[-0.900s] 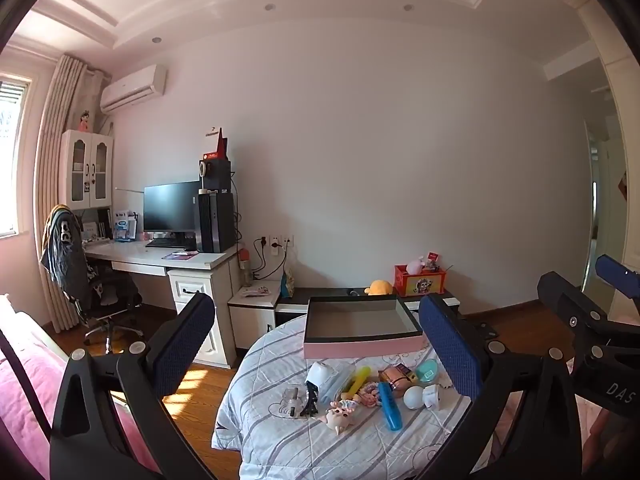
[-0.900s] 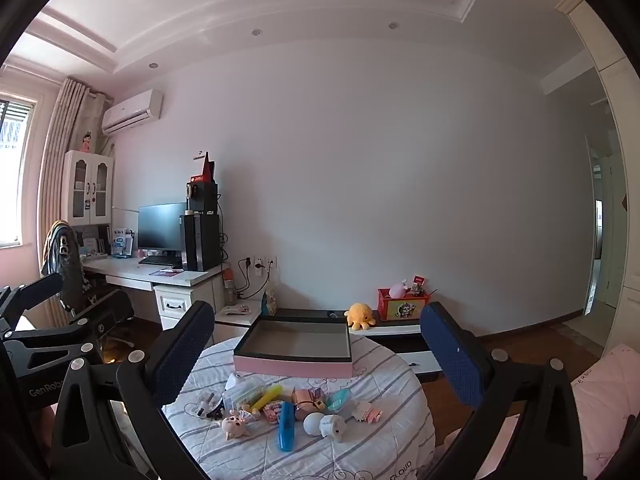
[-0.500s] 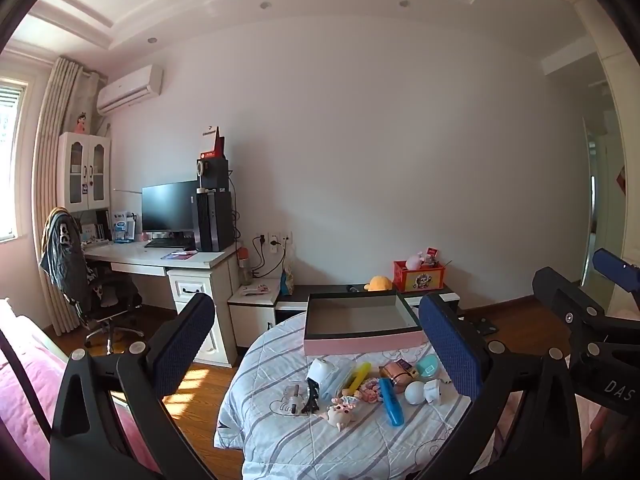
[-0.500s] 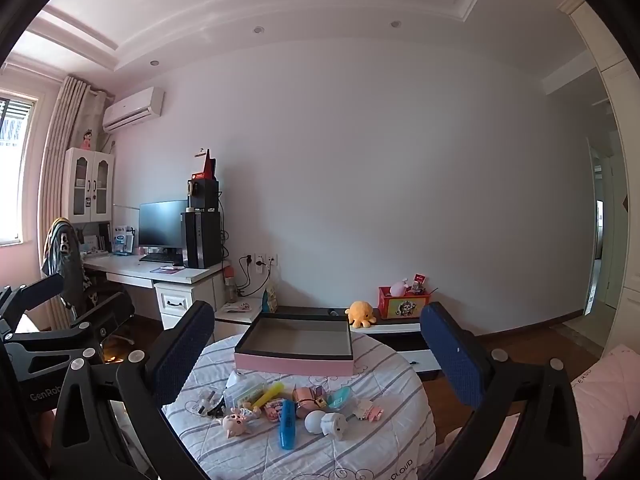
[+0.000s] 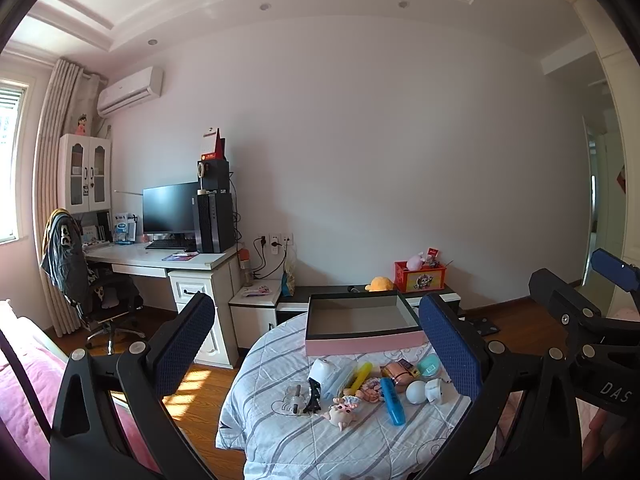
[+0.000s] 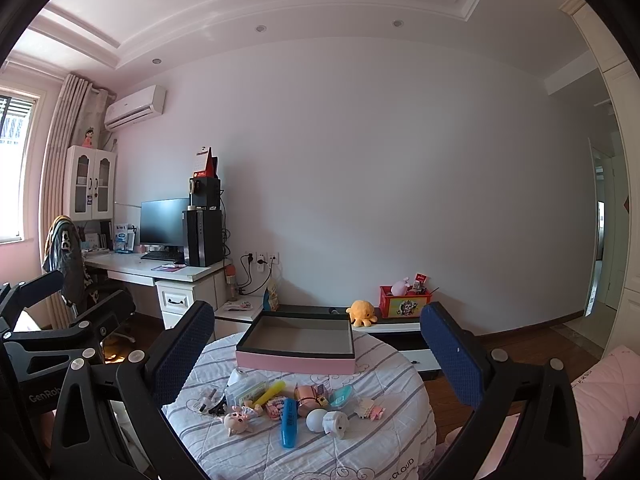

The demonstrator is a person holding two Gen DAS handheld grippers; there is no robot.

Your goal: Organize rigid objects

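Note:
A round table (image 5: 280,440) (image 6: 392,440) under a striped cloth stands ahead and below both grippers. At its far side sits an open pink box (image 5: 362,346) (image 6: 296,362), dark inside and holding nothing. In front of it lie several small items: a blue marker (image 5: 392,400) (image 6: 289,422), a yellow marker (image 5: 359,376), a pink pig figure (image 5: 342,412) (image 6: 236,422), a white ball (image 5: 416,392) (image 6: 317,420) and a teal case (image 6: 341,396). My left gripper (image 5: 316,312) and right gripper (image 6: 316,320) both hang open in the air, well short of the table, holding nothing.
A white desk (image 5: 160,260) with a monitor and computer tower stands at the left wall, an office chair (image 5: 80,280) beside it. A low cabinet (image 6: 400,328) behind the table carries a yellow plush and a red box. Pink bedding (image 6: 600,400) lies at the right.

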